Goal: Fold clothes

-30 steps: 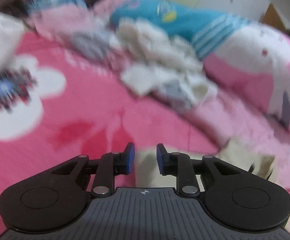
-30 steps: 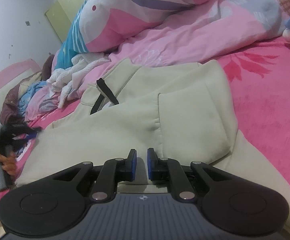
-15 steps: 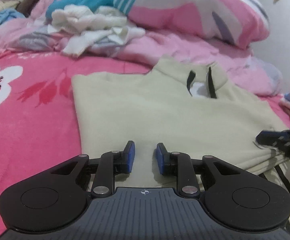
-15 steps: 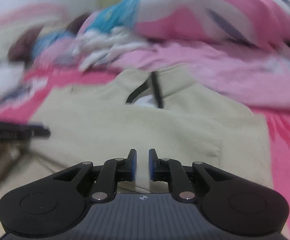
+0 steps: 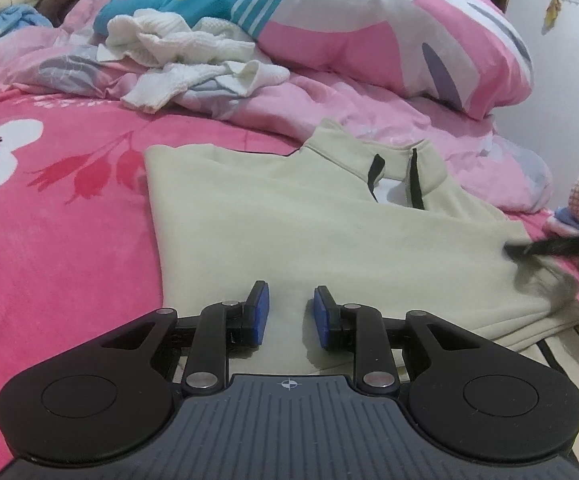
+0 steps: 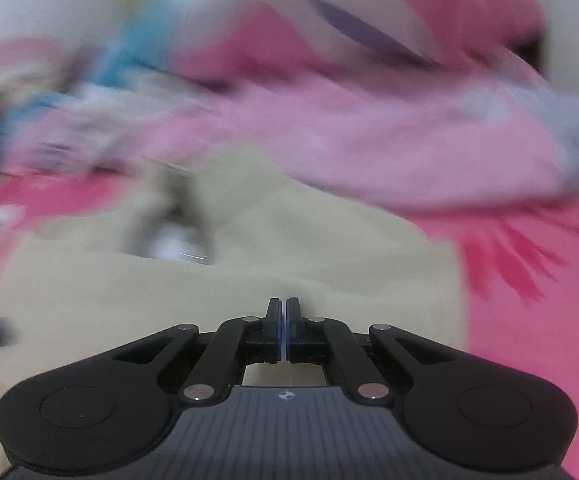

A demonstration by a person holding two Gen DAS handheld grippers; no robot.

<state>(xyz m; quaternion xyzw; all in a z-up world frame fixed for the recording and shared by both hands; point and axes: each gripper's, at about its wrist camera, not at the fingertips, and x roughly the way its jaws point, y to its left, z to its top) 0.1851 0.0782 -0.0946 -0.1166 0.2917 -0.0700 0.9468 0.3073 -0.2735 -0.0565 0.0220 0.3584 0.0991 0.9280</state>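
Your left tongs [image 5: 287,312] sit nearest the lens with their blue pads [image 5: 260,312] apart and nothing between them, hovering low over the near part of the beige garment [image 5: 289,232]. That garment lies spread flat on the pink bed cover [image 5: 49,240], its left side turned in to a straight edge and its collar with the dark-trimmed zip opening [image 5: 397,180] pointing away from you. At the garment's right edge a dark, motion-blurred shape comes in from the side; it looks like your right tongs [image 5: 549,248], though from this view you cannot tell how they stand. Your right wrist view is heavily smeared, but the right tongs [image 6: 283,330] themselves are sharp there: the pads are pressed together with only a thin line between them, and whether any cloth is pinched in that line you cannot tell. They are low over the same beige garment [image 6: 329,264], with the pink bed cover [image 6: 529,340] to their right. Beyond the collar, in the left view, a pale pink quilt [image 5: 369,112] is bunched across the bed. A heap of white knitted clothes [image 5: 185,56] lies on it toward the left. Behind that rests a large cushion [image 5: 369,12] in pink, white and teal. Farthest right is a white wall [image 5: 561,80].
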